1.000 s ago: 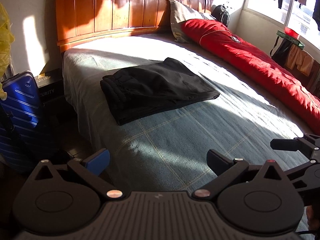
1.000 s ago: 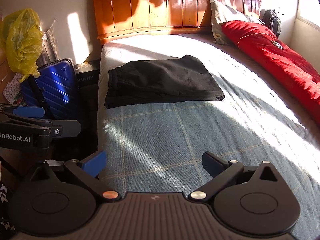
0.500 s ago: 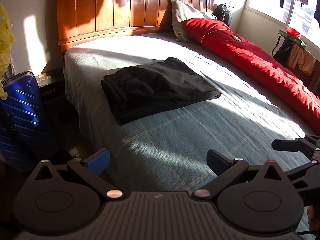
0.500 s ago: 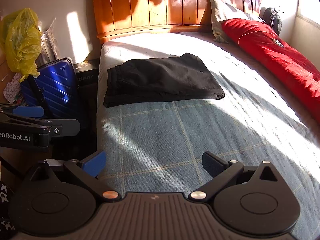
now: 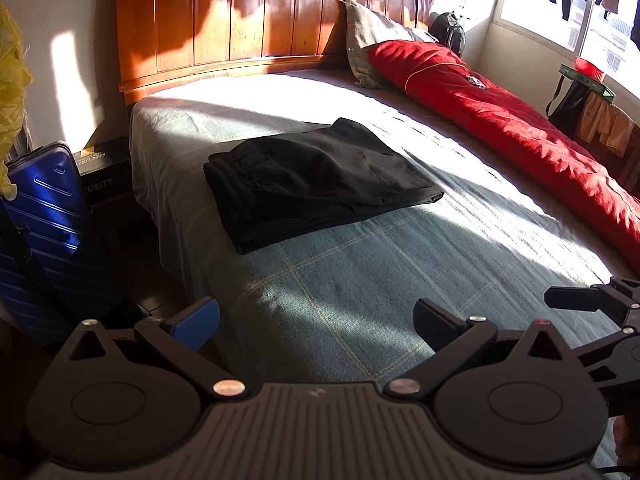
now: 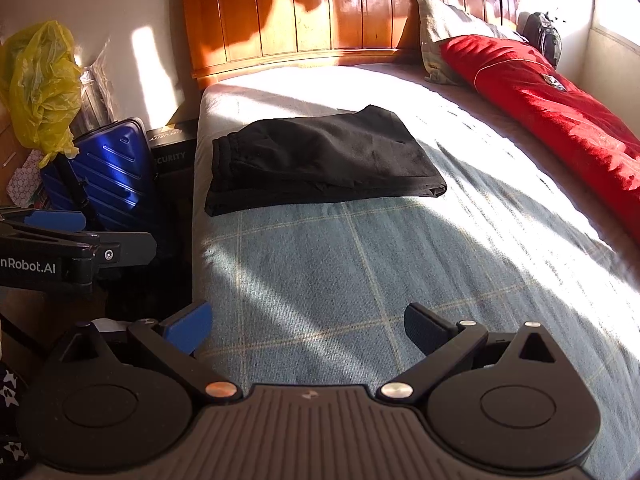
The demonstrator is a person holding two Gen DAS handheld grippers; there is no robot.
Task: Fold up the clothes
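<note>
- Lying folded at your 12 o'clock on the bed (image 5: 360, 280): black garment (image 5: 316, 184).
- Left gripper (image 5: 316, 320): spread, empty.
- Right gripper (image 6: 308, 320): spread, empty.

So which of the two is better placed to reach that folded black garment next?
Probably the left hand-held gripper: it sits on the bed's edge side, where the black garment lies. Right hand-held gripper is also open, equally far back.

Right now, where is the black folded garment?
In both wrist views the black folded garment lies on the bed near its left edge, between the wooden headboard and both open grippers.
</note>
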